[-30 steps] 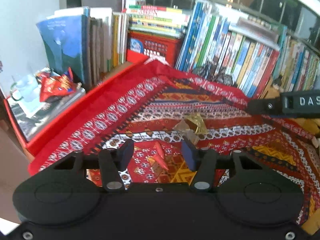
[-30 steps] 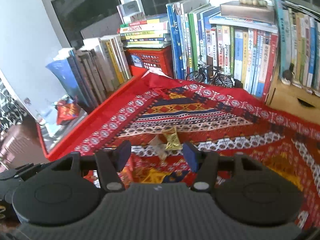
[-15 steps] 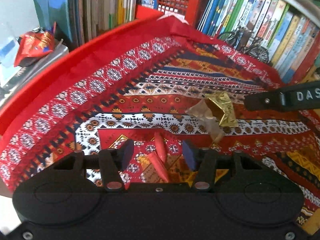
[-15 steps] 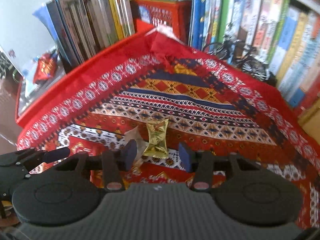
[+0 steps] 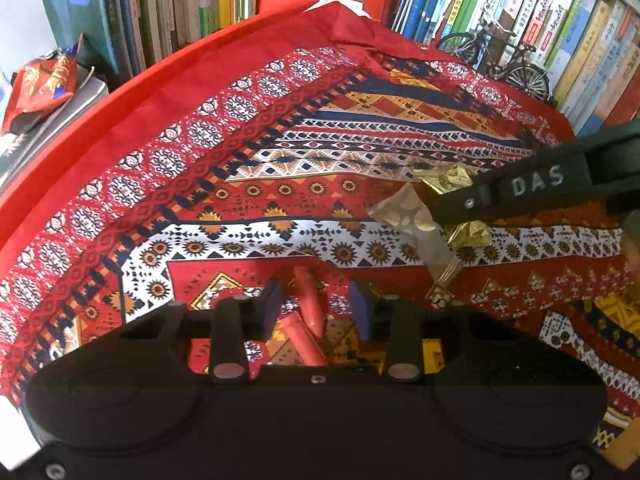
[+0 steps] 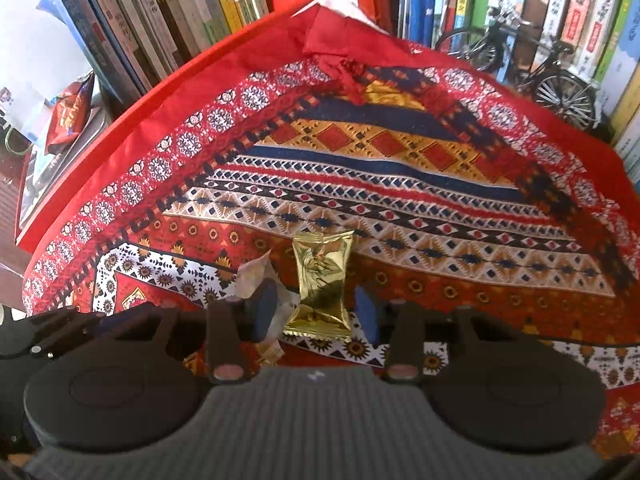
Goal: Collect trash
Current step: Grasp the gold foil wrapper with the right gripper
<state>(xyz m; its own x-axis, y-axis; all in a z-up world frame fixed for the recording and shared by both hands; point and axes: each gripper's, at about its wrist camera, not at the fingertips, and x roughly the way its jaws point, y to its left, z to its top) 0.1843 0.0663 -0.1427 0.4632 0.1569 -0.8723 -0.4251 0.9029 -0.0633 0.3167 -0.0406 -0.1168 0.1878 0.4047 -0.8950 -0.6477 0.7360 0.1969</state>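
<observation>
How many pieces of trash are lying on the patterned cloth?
4: two red tube-shaped wrappers between the left hand-held gripper's fingers; a gold foil wrapper between the right hand-held gripper's; a clear crumpled wrapper beside it. Others may be hidden.

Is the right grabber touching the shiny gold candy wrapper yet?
Apart. In the right wrist view the gold wrapper lies between the open right gripper, with patterned cloth showing between it and each blue pad.

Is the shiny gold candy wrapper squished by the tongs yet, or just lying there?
Just lying there. The gold wrapper lies flat on the cloth between the right tongs, open with gaps either side.
</observation>
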